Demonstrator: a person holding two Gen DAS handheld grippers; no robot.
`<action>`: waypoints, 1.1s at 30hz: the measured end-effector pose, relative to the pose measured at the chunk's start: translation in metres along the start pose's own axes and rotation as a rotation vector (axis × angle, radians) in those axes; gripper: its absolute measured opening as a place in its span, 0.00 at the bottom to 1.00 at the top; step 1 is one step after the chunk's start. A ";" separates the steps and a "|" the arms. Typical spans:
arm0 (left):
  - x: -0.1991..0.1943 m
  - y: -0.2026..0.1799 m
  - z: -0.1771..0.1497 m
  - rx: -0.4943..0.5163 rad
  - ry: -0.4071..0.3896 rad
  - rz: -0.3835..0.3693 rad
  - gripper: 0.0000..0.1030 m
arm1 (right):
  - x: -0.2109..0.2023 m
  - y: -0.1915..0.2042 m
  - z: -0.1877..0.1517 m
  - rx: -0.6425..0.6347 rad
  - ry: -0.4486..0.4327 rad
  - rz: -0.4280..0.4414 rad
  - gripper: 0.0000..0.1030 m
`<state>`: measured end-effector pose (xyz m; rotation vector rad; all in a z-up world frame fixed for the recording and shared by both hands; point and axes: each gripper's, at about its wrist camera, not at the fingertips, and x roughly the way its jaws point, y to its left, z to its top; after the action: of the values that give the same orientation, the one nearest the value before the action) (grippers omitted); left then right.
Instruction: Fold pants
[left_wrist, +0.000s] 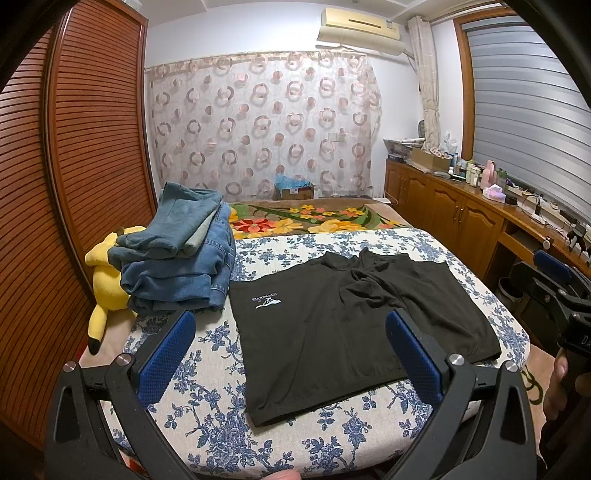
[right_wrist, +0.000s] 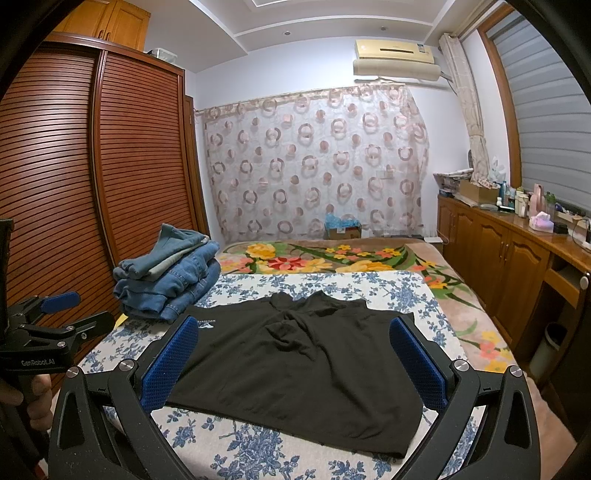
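Observation:
Black shorts-like pants (left_wrist: 343, 321) with a small white logo lie spread flat on the blue-flowered bed cover (left_wrist: 207, 424), the legs rumpled at the far side; they also show in the right wrist view (right_wrist: 295, 369). My left gripper (left_wrist: 290, 354) is open and empty, held above the near edge of the pants. My right gripper (right_wrist: 293, 365) is open and empty, over the near right part of the pants. The right gripper shows at the right edge of the left wrist view (left_wrist: 561, 291); the left gripper shows at the left edge of the right wrist view (right_wrist: 70, 314).
A stack of folded jeans (left_wrist: 177, 254) sits at the bed's left, beside a yellow plush toy (left_wrist: 107, 280). A flowered blanket (left_wrist: 303, 218) covers the far bed. A slatted wardrobe (left_wrist: 74, 166) stands left; wooden cabinets (left_wrist: 454, 210) with clutter stand right.

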<state>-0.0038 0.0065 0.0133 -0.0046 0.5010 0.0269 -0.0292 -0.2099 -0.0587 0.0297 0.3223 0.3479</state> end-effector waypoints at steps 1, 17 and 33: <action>0.000 -0.001 -0.001 0.000 0.001 -0.001 1.00 | 0.000 0.000 0.000 0.001 0.000 0.001 1.00; 0.052 -0.005 -0.026 0.030 0.132 -0.056 1.00 | 0.016 -0.009 -0.005 0.008 0.070 -0.015 1.00; 0.118 -0.014 -0.042 0.096 0.283 -0.090 1.00 | 0.043 -0.031 -0.002 -0.016 0.140 -0.031 0.94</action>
<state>0.0800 -0.0047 -0.0798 0.0639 0.7838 -0.0877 0.0190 -0.2247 -0.0765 -0.0158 0.4580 0.3221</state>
